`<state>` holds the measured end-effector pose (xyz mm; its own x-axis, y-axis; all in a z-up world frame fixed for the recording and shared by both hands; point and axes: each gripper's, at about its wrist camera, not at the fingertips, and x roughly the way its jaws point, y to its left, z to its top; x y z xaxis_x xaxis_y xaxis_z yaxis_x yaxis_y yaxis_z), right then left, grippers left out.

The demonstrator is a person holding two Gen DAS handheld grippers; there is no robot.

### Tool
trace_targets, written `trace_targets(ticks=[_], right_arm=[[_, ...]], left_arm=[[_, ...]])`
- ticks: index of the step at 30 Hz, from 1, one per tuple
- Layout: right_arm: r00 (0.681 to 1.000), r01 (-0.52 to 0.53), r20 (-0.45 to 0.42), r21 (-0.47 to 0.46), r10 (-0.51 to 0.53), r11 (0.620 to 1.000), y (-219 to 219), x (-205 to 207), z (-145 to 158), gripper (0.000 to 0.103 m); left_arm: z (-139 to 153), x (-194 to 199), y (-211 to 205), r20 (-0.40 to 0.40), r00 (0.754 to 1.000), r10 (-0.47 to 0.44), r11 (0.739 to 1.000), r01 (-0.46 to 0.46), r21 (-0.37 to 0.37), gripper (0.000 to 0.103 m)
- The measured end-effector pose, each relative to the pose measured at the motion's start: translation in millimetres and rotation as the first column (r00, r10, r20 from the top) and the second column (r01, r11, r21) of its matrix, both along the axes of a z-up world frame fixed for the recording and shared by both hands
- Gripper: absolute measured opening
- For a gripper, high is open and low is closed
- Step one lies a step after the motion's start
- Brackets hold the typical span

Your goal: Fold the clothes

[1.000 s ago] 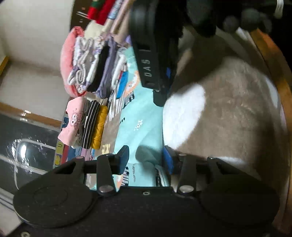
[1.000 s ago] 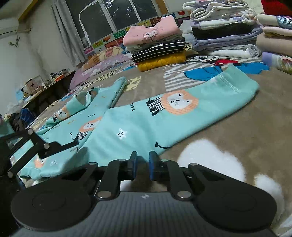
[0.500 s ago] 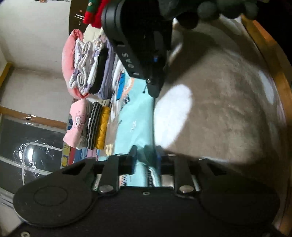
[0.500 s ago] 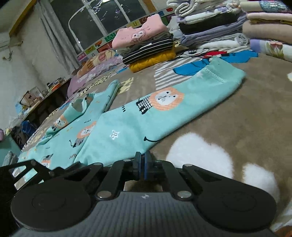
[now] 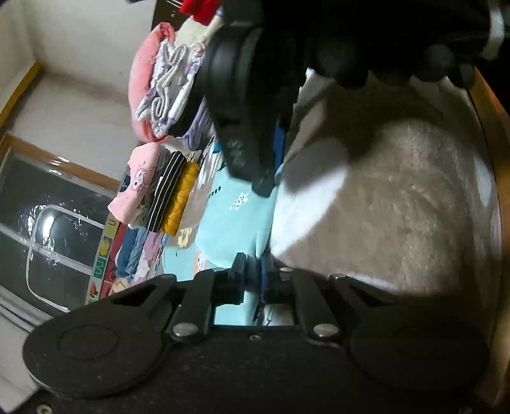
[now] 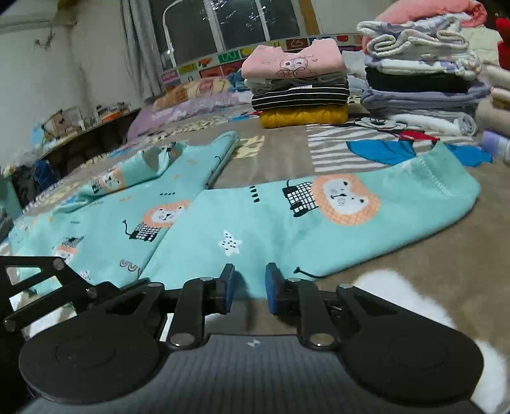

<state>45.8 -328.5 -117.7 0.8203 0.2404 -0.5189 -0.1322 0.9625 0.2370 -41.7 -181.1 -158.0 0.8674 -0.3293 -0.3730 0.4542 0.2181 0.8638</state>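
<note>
Lying flat across a brown plush blanket (image 6: 398,254) on a bed, a pair of turquoise lion-print trousers (image 6: 287,223) spreads out with one leg reaching toward the right and the other toward the back left. The left hand-held gripper (image 5: 253,270) has its jaws together, pinching an edge of the turquoise fabric (image 5: 232,223) near the bottom of its own view. The right hand-held gripper (image 6: 248,286) sits just at the near hem of the same garment; its blue pads (image 6: 271,286) stand slightly apart and are opening, with the cloth's edge showing in the gap but not pressed. In the left wrist view, the right hand-held gripper's black body (image 5: 251,105) hangs blurred over the trousers, carried by a dark gloved hand (image 5: 382,41). Behind the trousers, a stack of folded clothes (image 6: 299,86) holds a pink top over striped and mustard pieces, and beside it on the right rises a taller folded pile (image 6: 420,73) in white, black and lavender. A dark window (image 6: 248,19) closes the far wall, and a wooden bed frame (image 5: 494,159) edges the blanket.
</note>
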Motion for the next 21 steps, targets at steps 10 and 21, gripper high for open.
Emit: trace_targets(ticks=[10,21], right_arm=[[0.999,0.046,-0.014,0.065,-0.045,0.997,-27.2,-9.2,-4.3,0.0],[0.997,0.068,-0.028,0.099,-0.066,0.993,-30.9,-10.1,-5.8,0.0]], left_arm=[[12.4,-12.0,4.6,0.041,0.999,-0.034,0.999,0.033,0.03,0.039],[-4.4,19.4,-24.9,0.042,0.982,-0.184,0.894,0.15,0.423,0.001]])
